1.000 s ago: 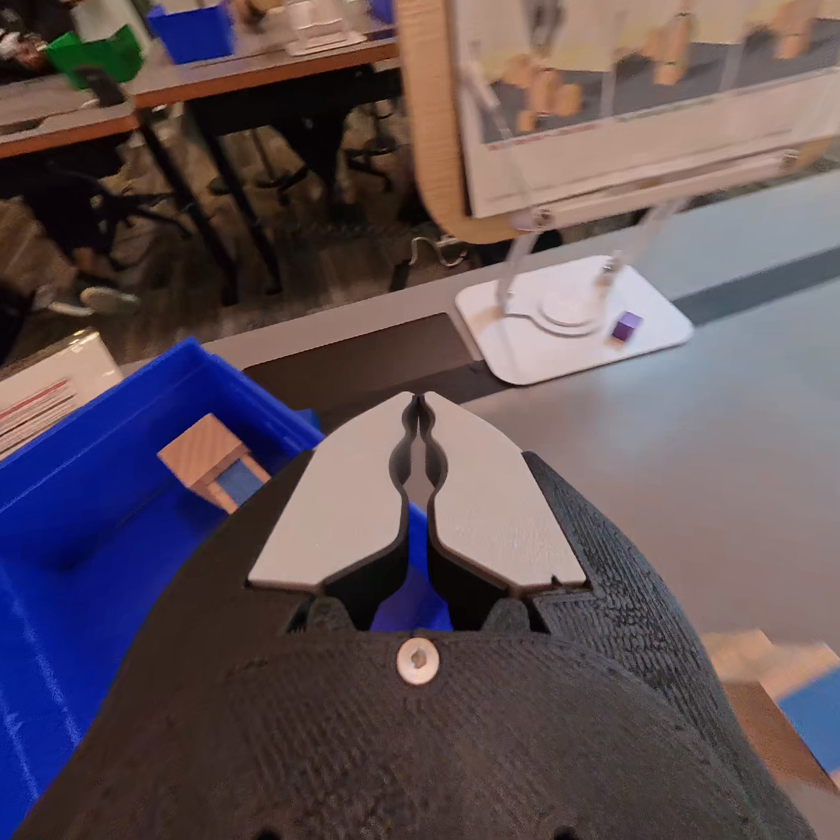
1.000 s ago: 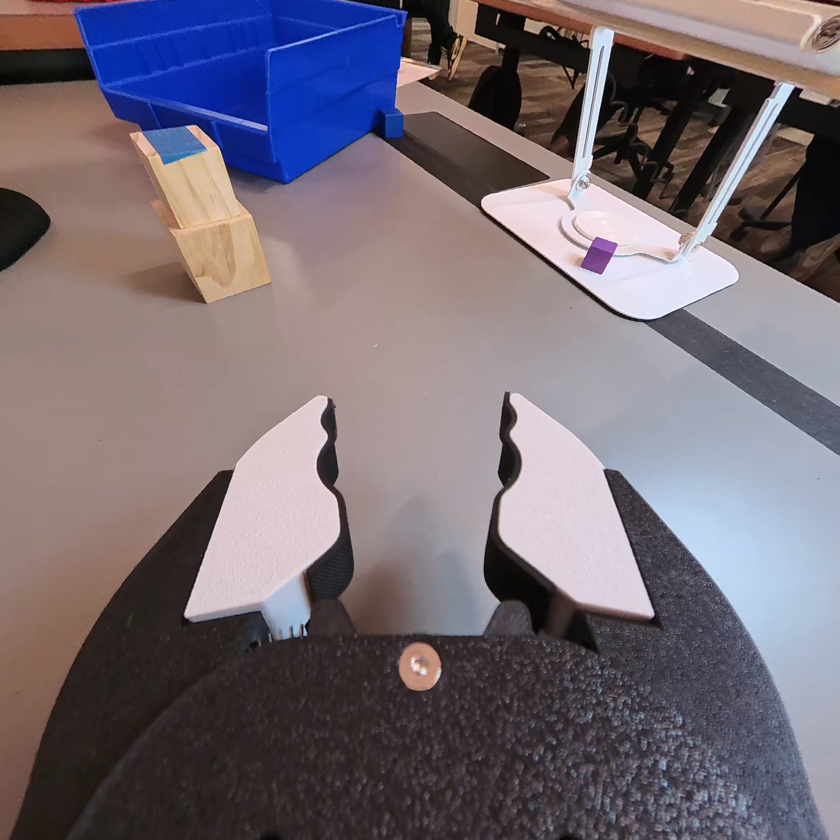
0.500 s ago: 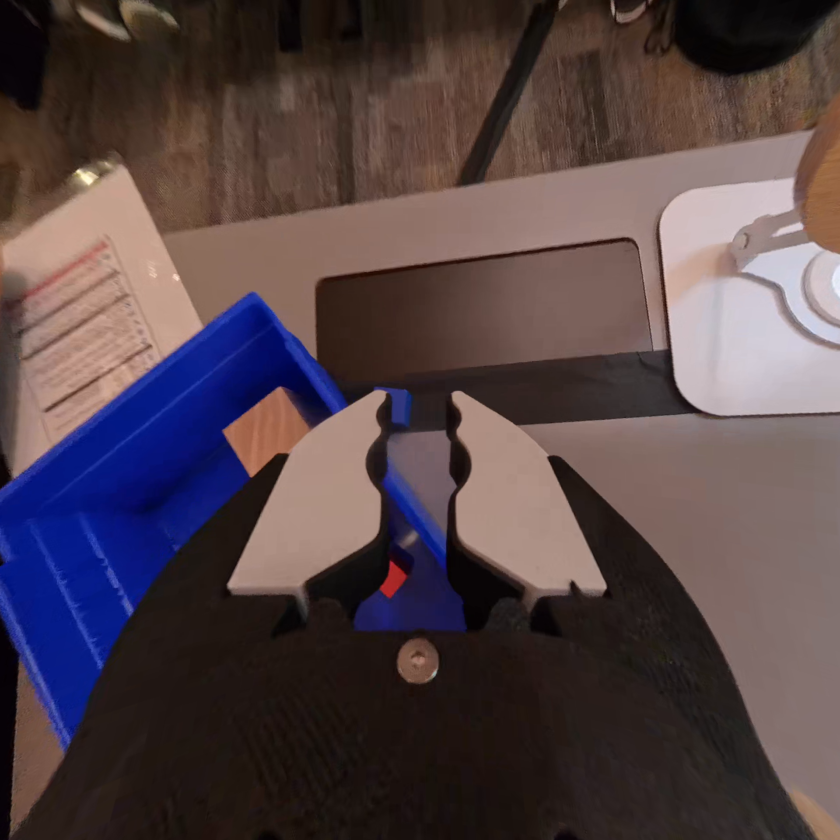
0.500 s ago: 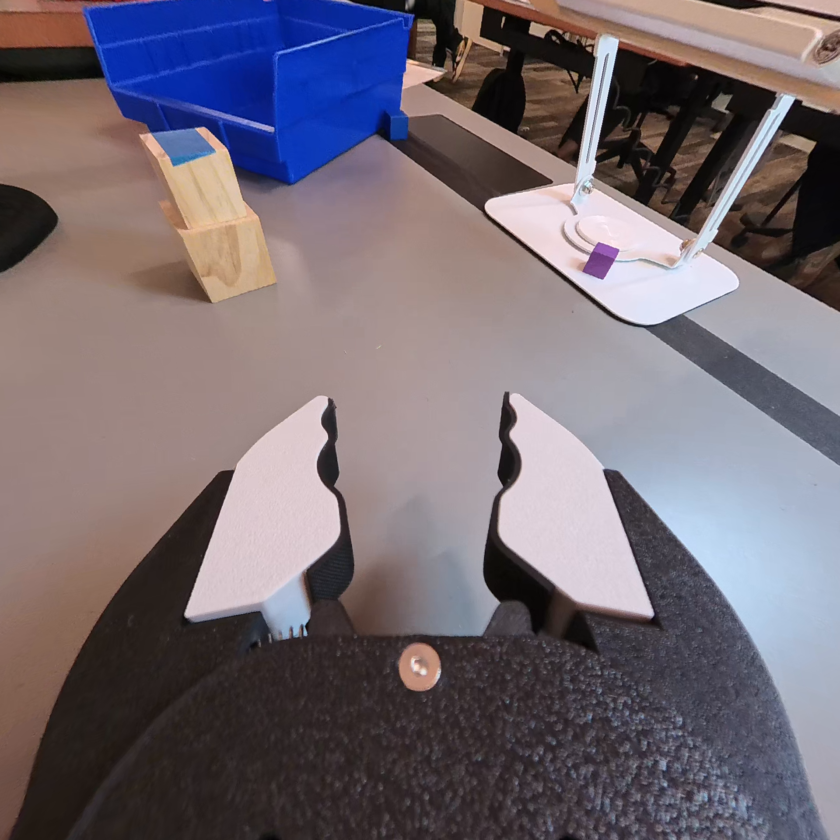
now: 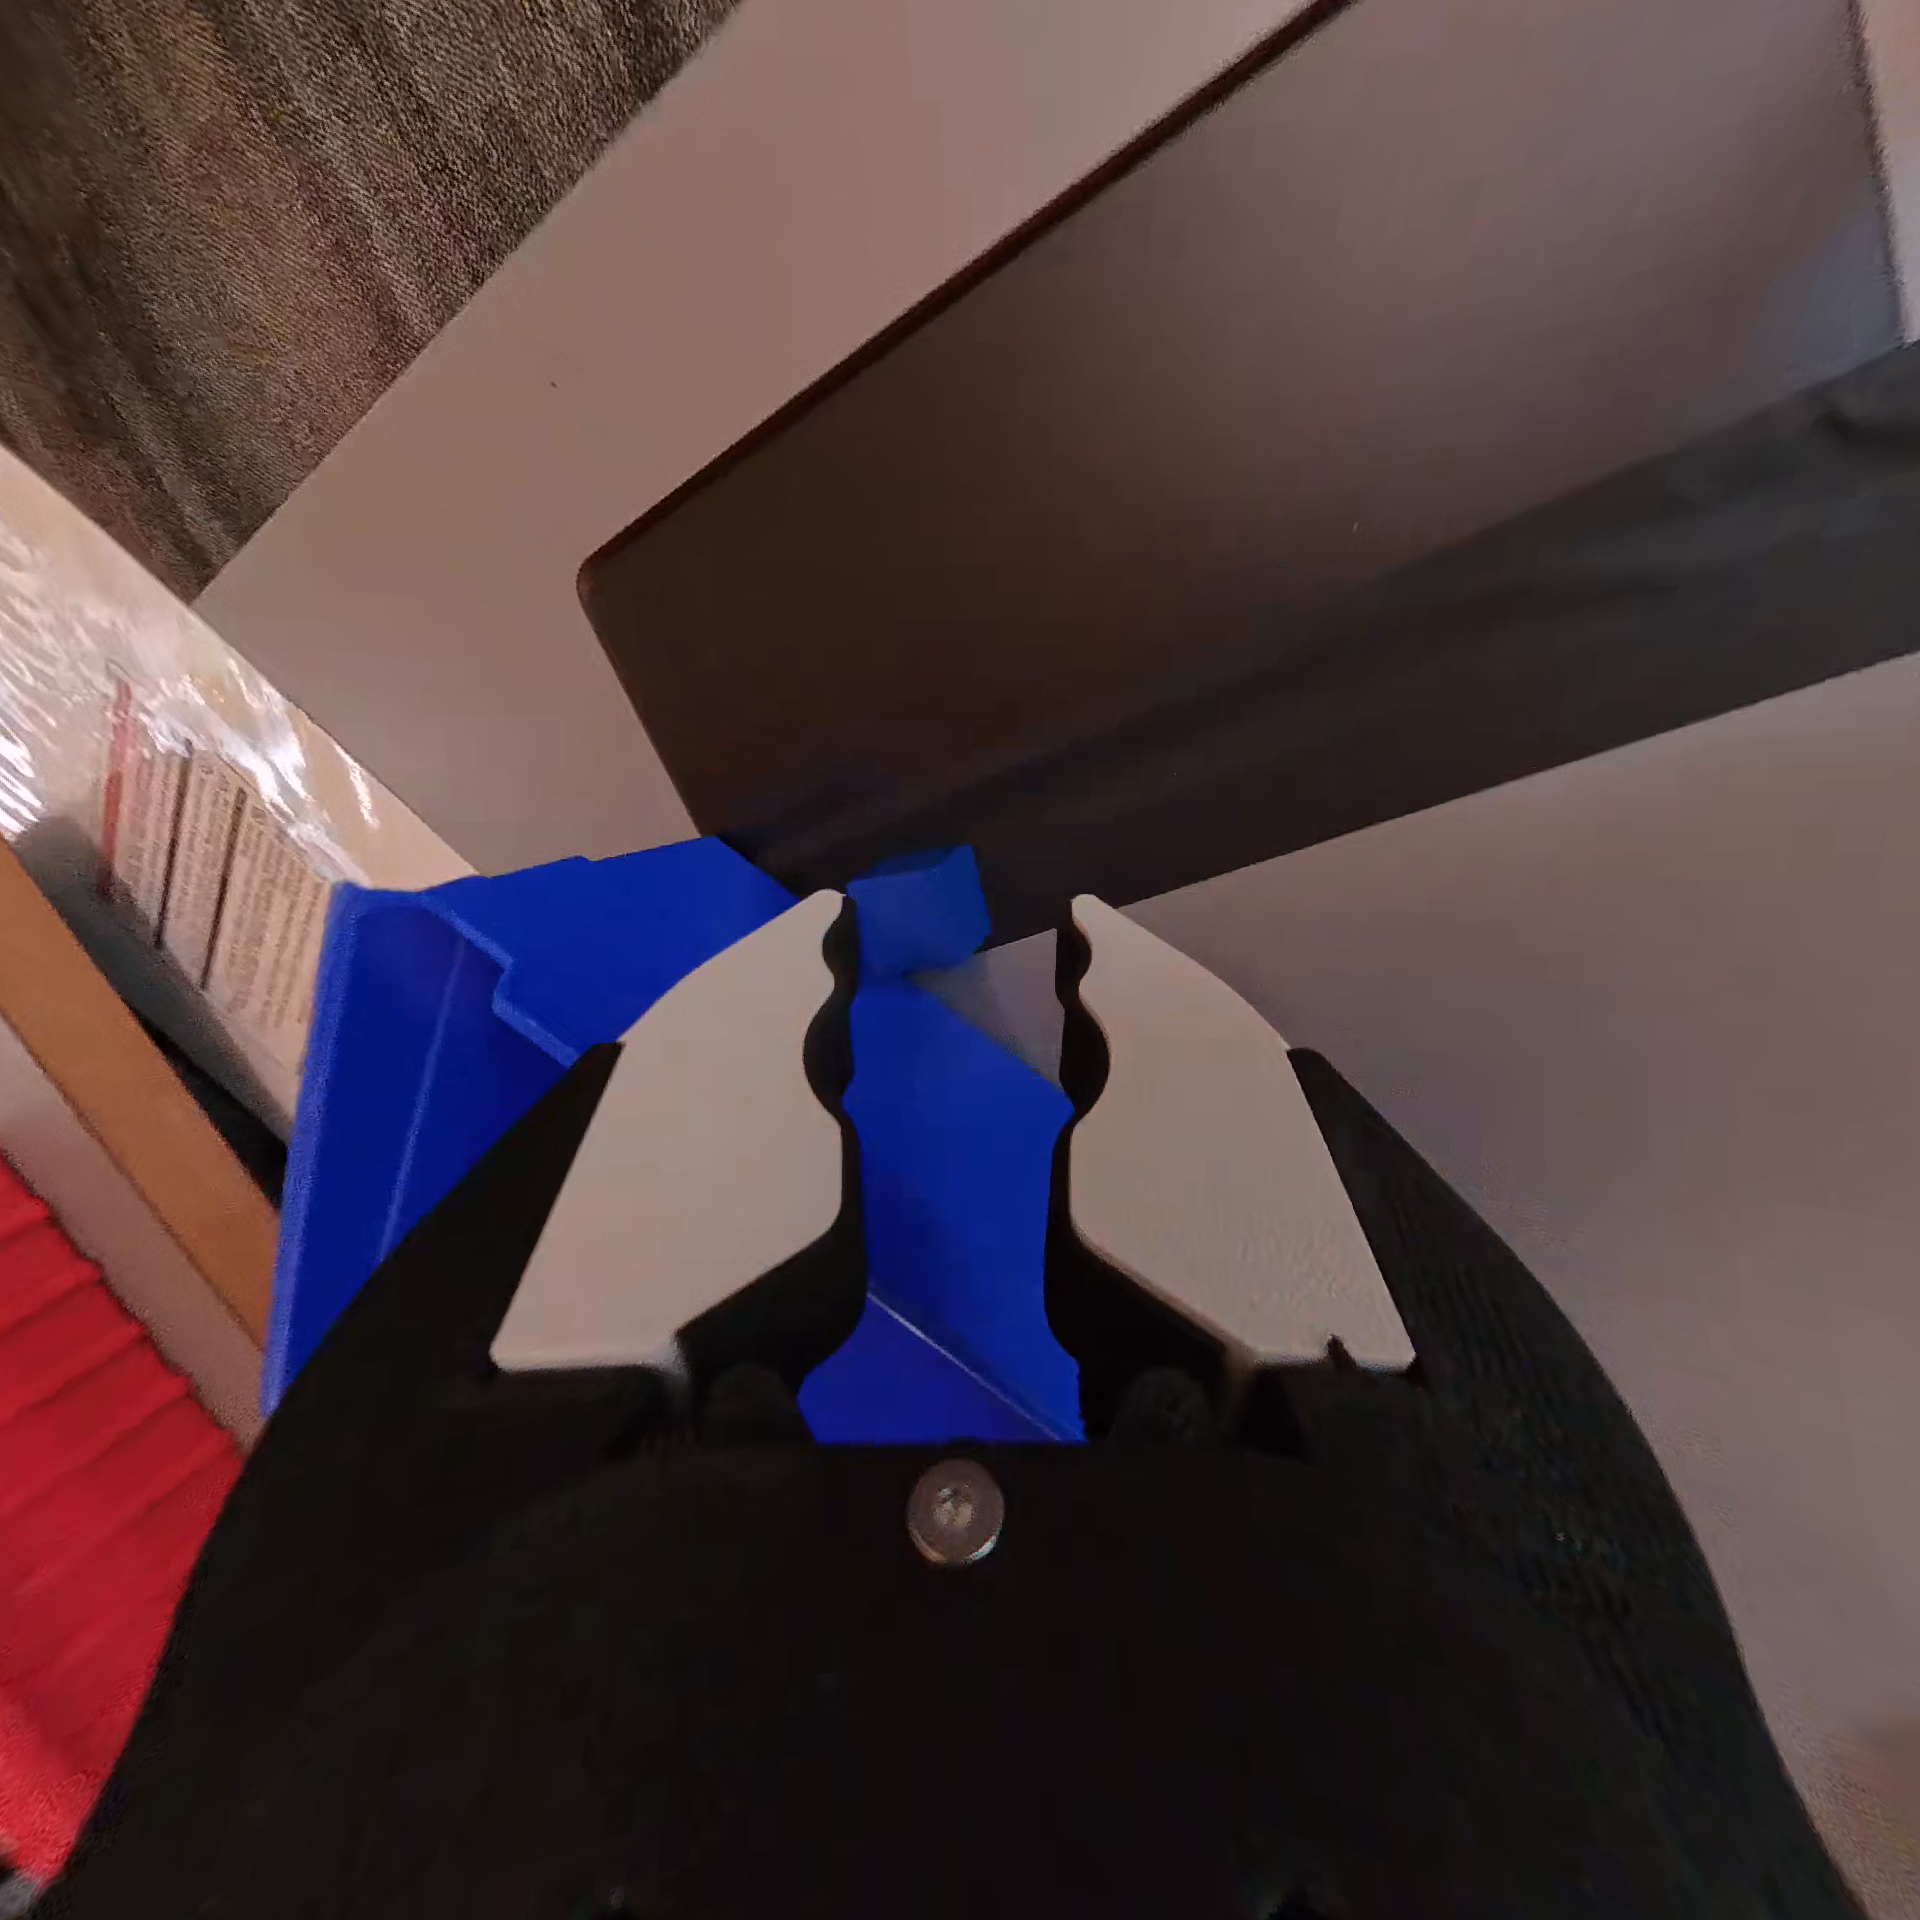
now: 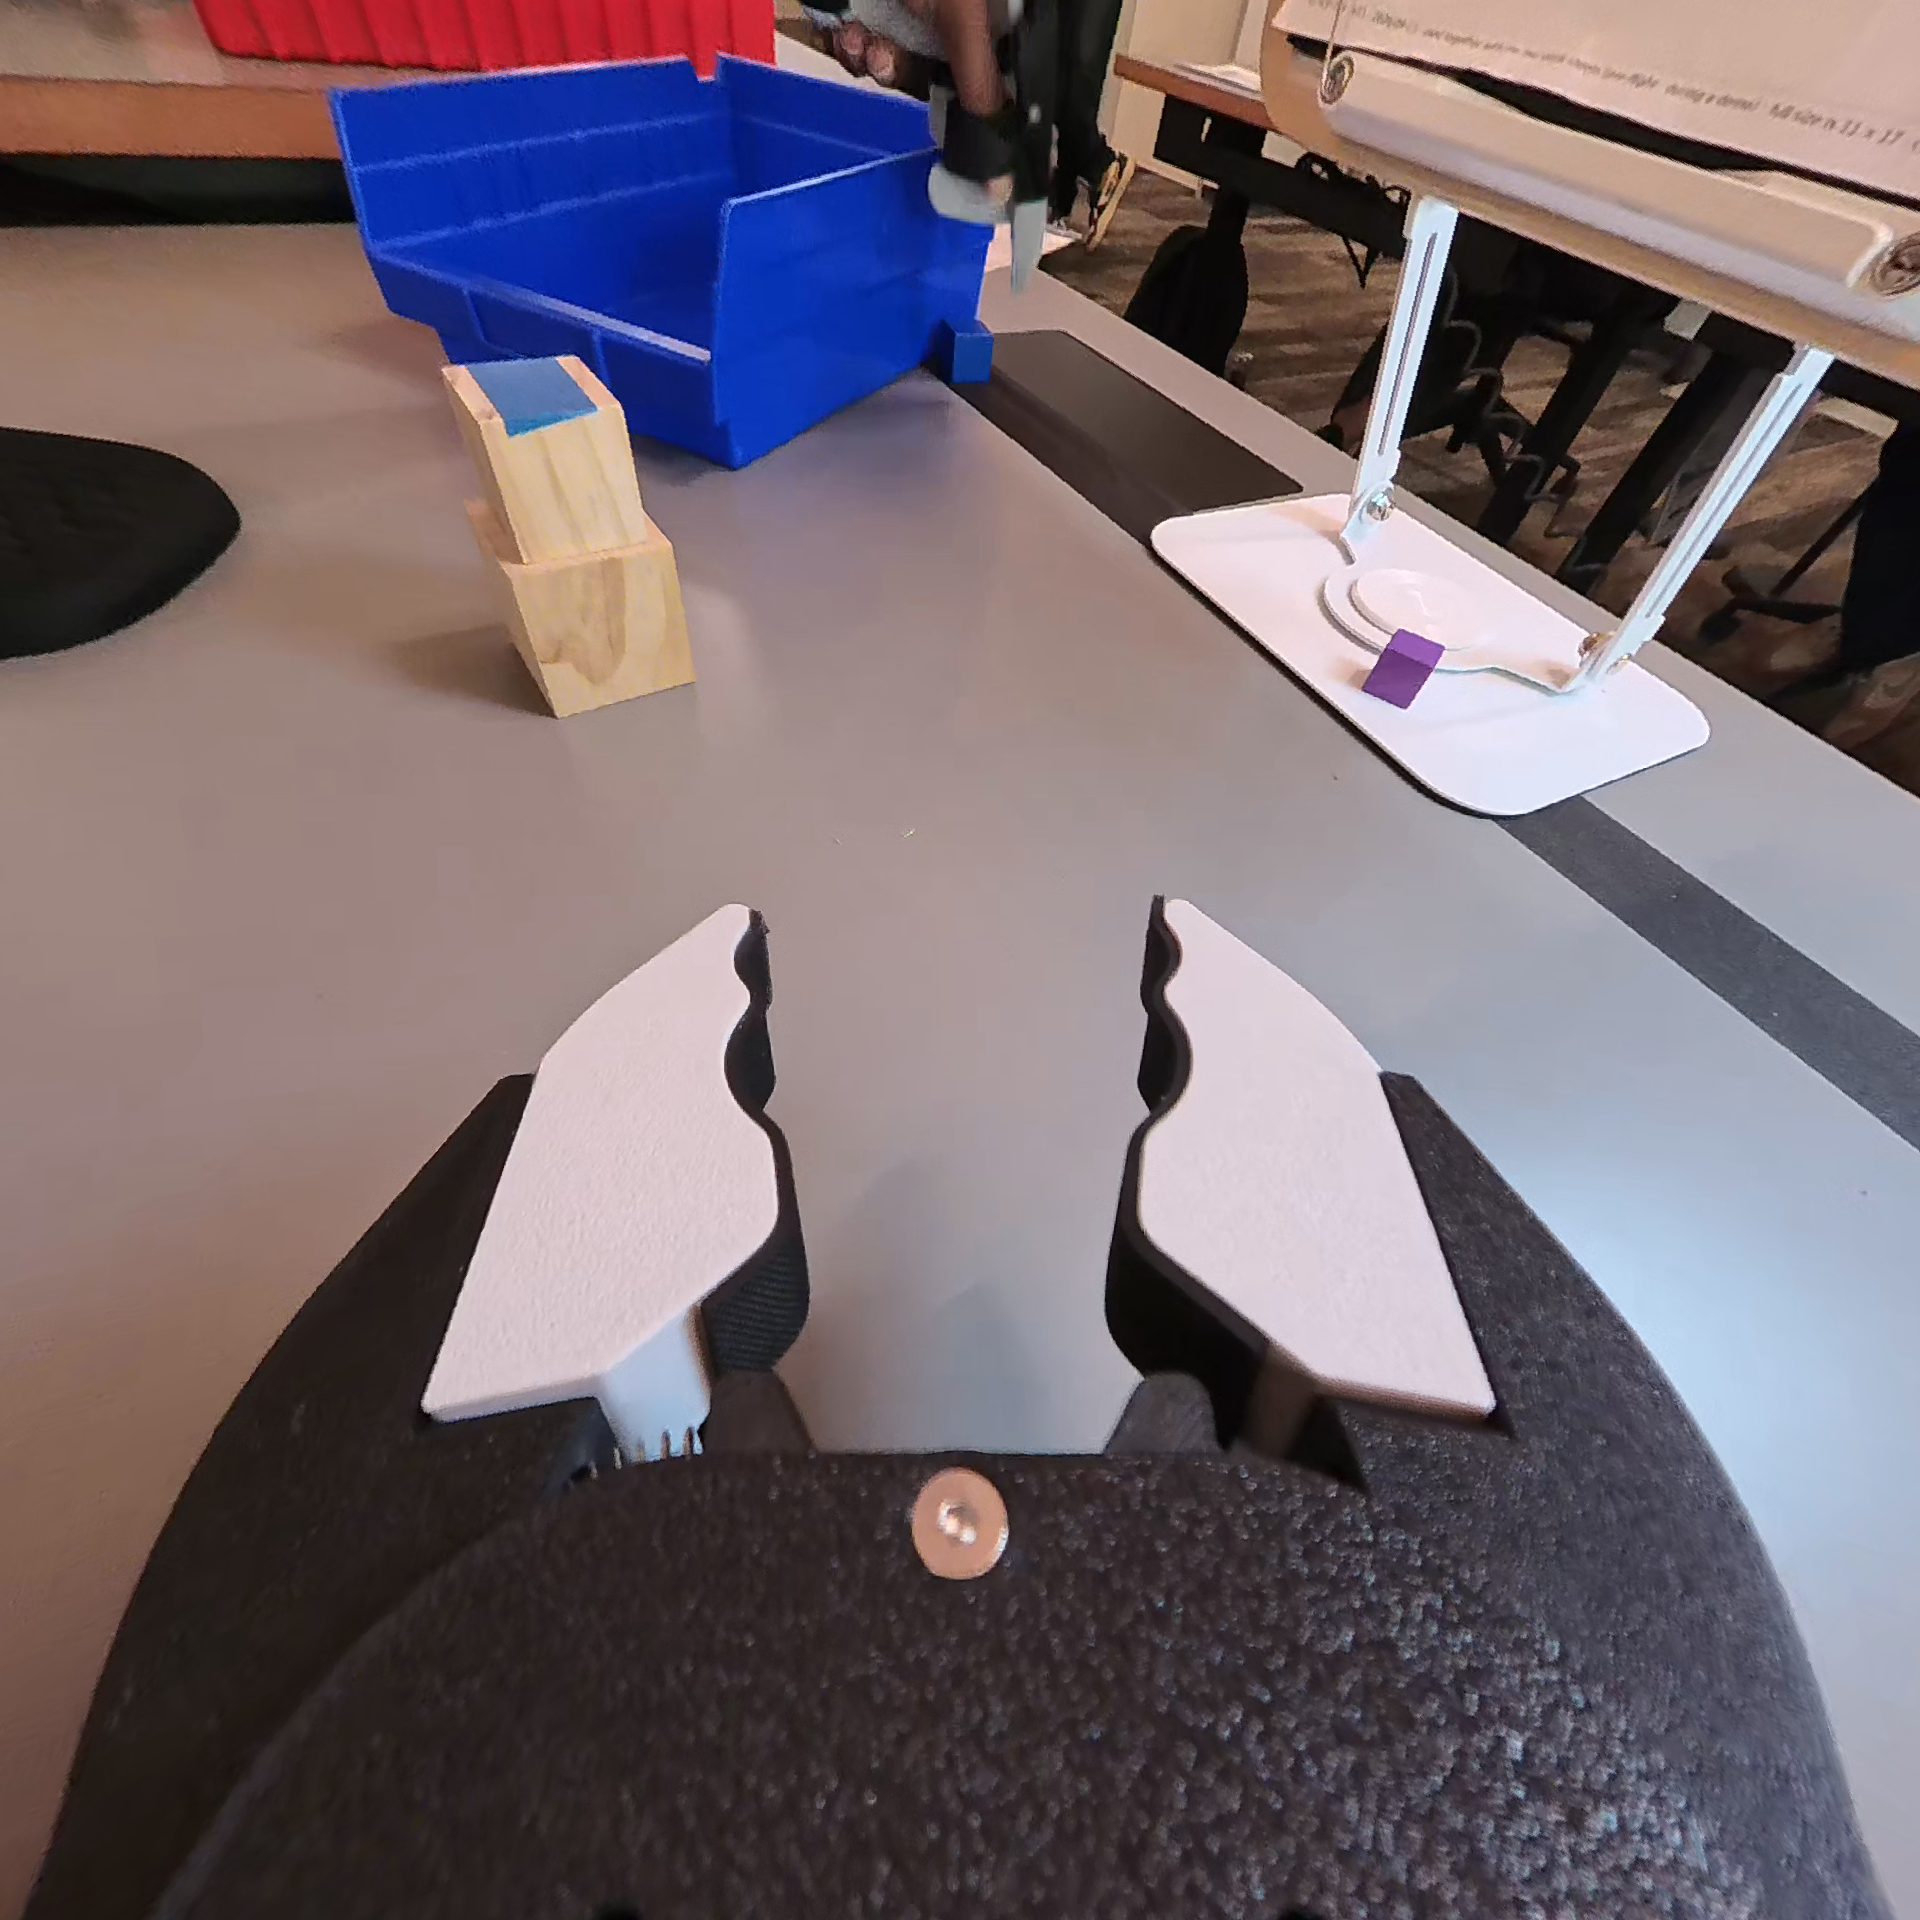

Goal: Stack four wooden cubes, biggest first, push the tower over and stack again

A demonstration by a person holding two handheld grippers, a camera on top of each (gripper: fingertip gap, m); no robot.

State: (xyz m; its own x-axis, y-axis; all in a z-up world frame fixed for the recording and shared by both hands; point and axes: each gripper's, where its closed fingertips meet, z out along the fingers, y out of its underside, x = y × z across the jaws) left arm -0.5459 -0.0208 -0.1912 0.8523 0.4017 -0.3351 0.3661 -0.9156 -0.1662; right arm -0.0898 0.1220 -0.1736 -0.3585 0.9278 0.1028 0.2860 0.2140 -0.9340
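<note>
Grey table (image 6: 935, 727) filling the foreground, smooth and evenly lit, faint sheen toward the near right. Across that table, a black strip (image 6: 1714, 935) running along the right side, widening into a dark inset panel (image 6: 1132, 436) farther back. Beyond the table's far right edge, mottled brown carpet (image 6: 1309, 312), dark table legs (image 6: 1558, 457) and chair bases standing on it. Behind the table's far left edge, a wood-topped desk (image 6: 156, 99) with something red (image 6: 468, 26) on it. From the other angle, same brown carpet (image 5: 260, 208) past the table's corner, light falling warm and soft, no window visible.
</note>
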